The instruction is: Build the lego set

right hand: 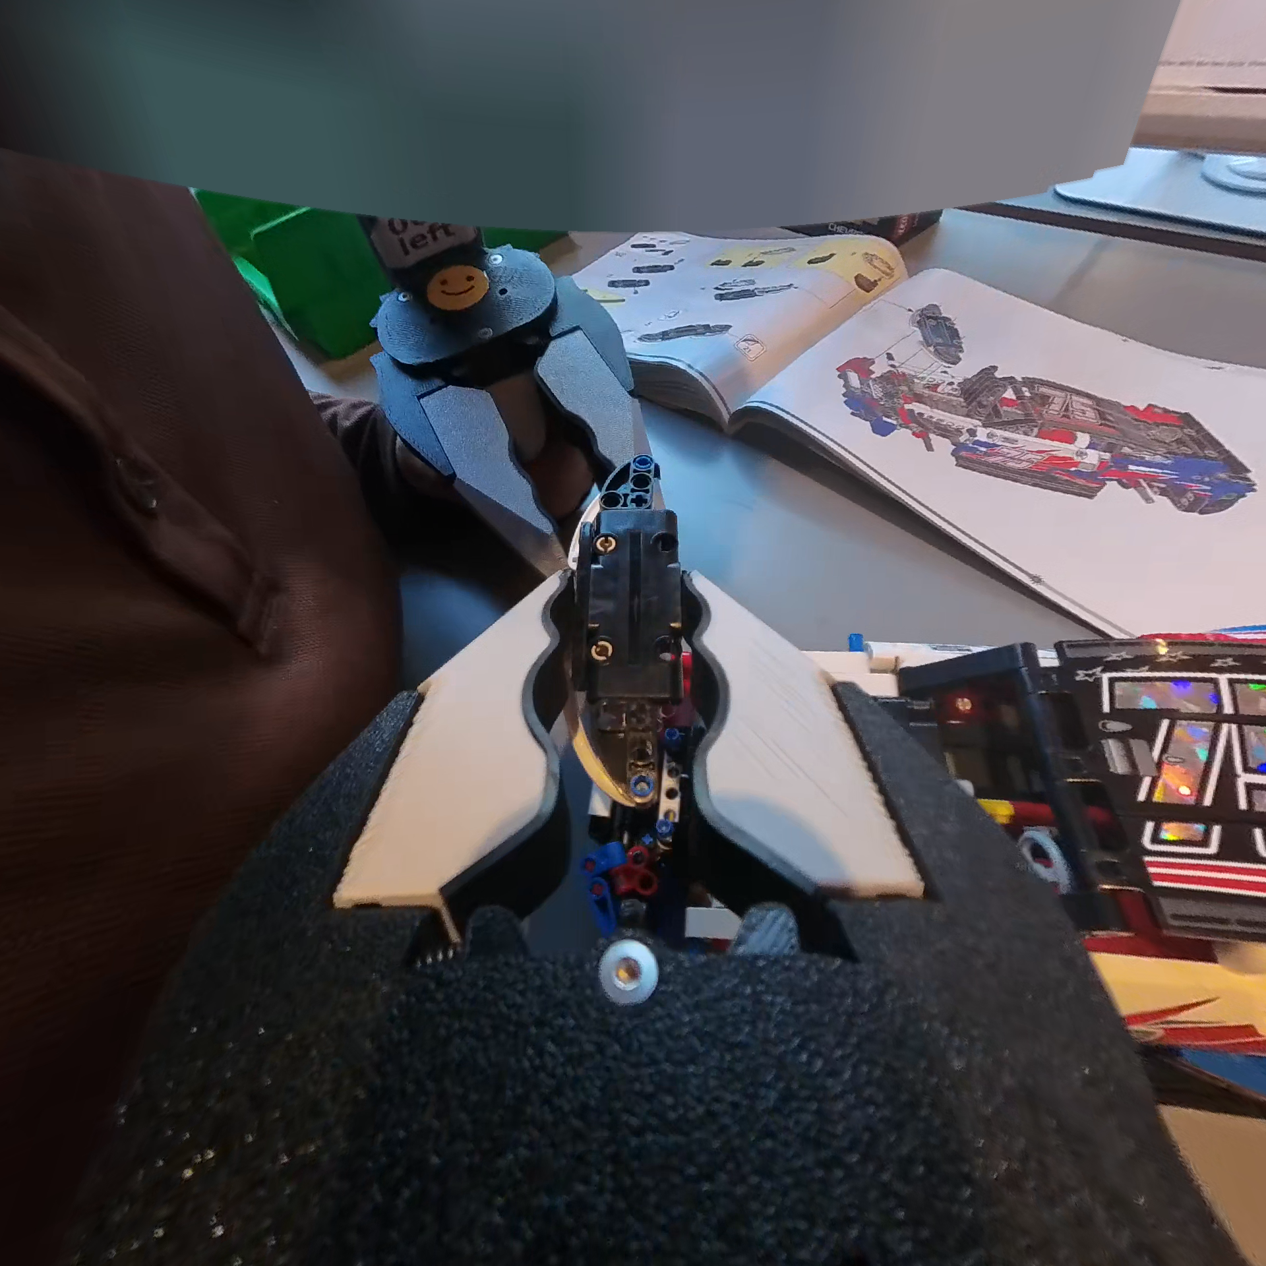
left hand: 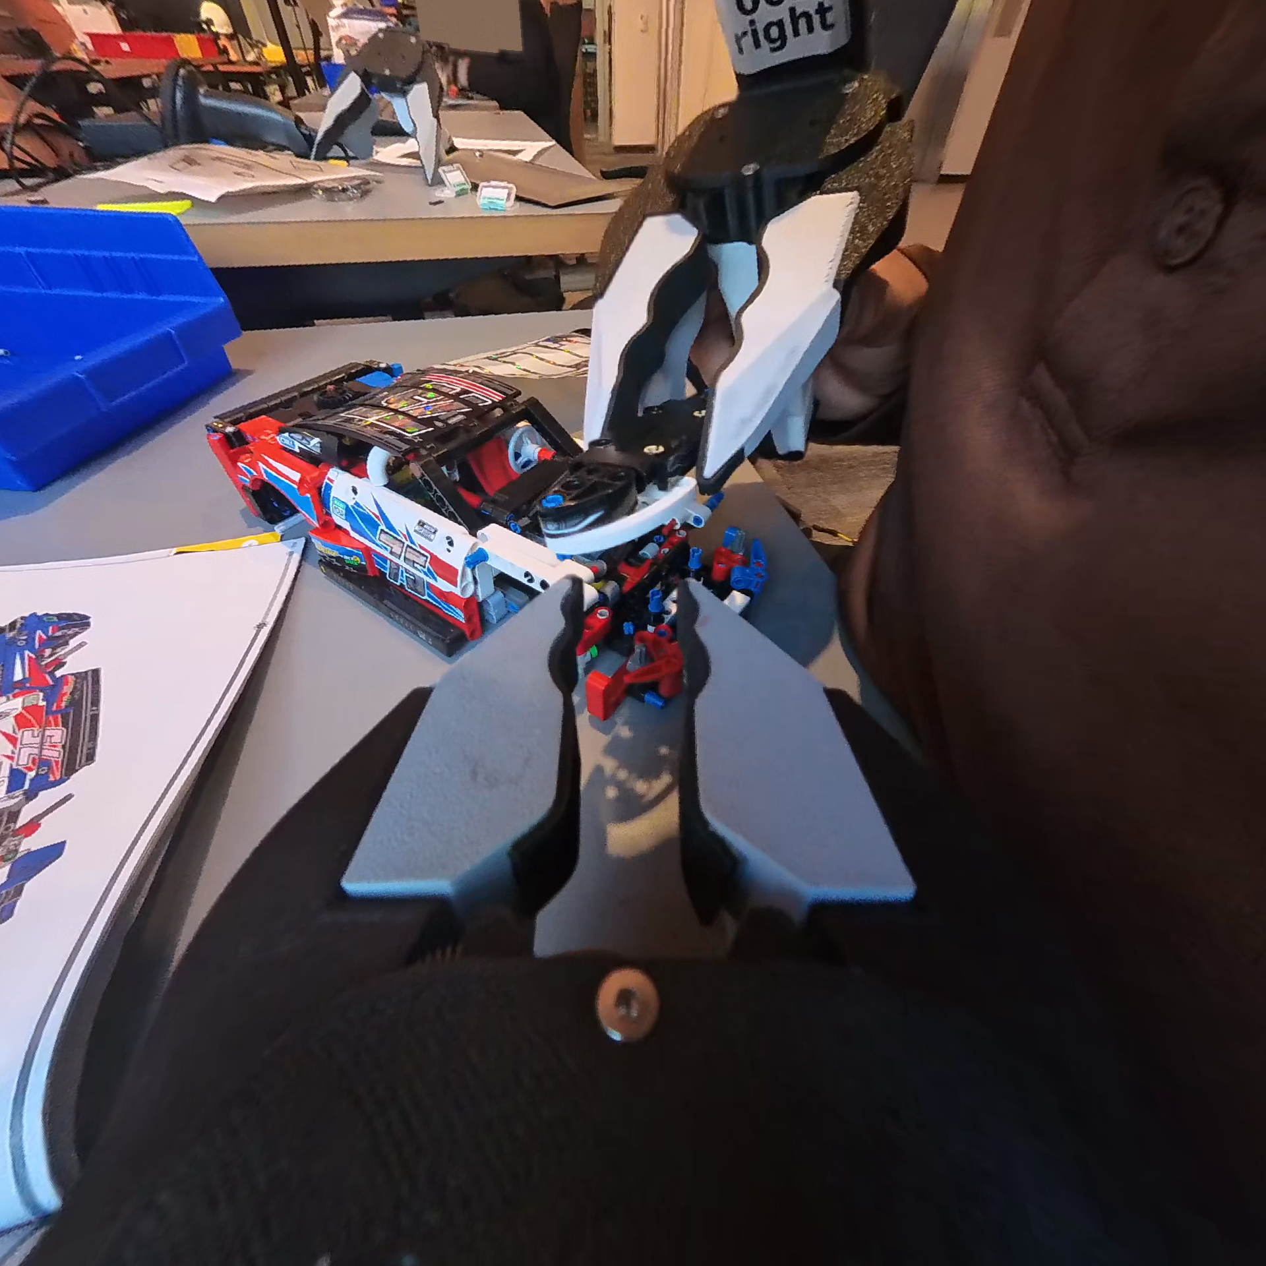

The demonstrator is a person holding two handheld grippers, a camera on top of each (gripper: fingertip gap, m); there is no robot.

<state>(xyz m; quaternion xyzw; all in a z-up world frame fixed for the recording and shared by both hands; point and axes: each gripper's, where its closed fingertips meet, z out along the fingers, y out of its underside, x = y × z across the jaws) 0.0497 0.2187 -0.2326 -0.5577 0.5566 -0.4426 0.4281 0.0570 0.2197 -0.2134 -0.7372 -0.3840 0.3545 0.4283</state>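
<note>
The red, white and blue lego car (left hand: pixel 383 507) lies on the grey table (left hand: pixel 329 685), its open front end of red, black and blue parts (left hand: pixel 651 589) toward me. My right gripper (left hand: pixel 651 455), with white fingers, comes down from above and is shut on a black block (right hand: pixel 630 616) joined to a black curved panel (left hand: pixel 589 497) and a white arch (left hand: pixel 637 524), held on the car's front. My left gripper (left hand: pixel 627 596), with grey fingers, has its jaws apart just in front of the car's front end. It also shows in the right wrist view (right hand: pixel 589 520).
An open instruction booklet (left hand: pixel 137 719) (right hand: pixel 959 445) lies left of the car. A blue bin (left hand: pixel 103 329) stands at the far left and a green bin (right hand: pixel 308 274) behind the left gripper. A person's brown garment (left hand: pixel 1096 548) fills the right. Another gripper (left hand: pixel 390 103) stands on a back table. The tips of both grippers are at nearly the same place.
</note>
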